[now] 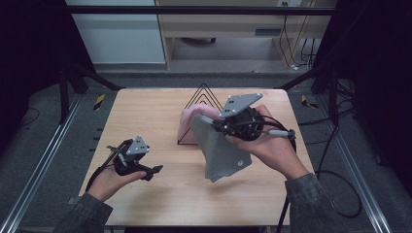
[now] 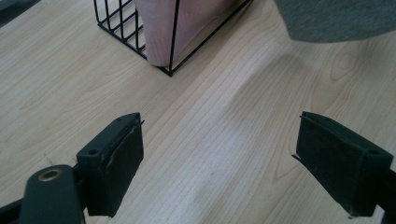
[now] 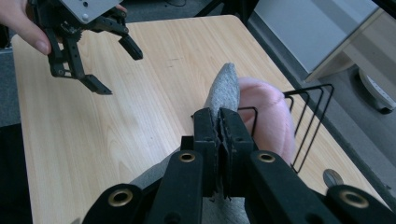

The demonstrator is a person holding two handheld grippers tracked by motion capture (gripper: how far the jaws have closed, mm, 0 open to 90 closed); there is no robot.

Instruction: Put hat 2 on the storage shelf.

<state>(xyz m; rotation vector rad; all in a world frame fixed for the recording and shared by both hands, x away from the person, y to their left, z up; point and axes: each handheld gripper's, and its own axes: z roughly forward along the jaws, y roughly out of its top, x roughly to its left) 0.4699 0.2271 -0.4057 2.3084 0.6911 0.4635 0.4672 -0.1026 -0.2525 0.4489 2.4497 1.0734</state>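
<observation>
A grey cloth [image 1: 221,150] hangs over the middle of the table, pinched at its upper edge by my right gripper [image 1: 217,124], which is shut on it. In the right gripper view the grey cloth [image 3: 223,91] rises between the closed jaws of my right gripper [image 3: 219,125]. A pink cloth [image 1: 189,120] rests in a black wire rack [image 1: 201,97] just behind the grey one. My left gripper [image 1: 154,172] is open and holds nothing, low at the table's left front. In the left gripper view its pads [image 2: 125,156] stand wide apart over bare wood.
The wooden table [image 1: 145,111] has free room at the left and front. The wire rack [image 2: 126,28] holds the pink cloth [image 2: 168,28] ahead of my left gripper. Dark frame rails, cables and a cabinet lie beyond the far edge.
</observation>
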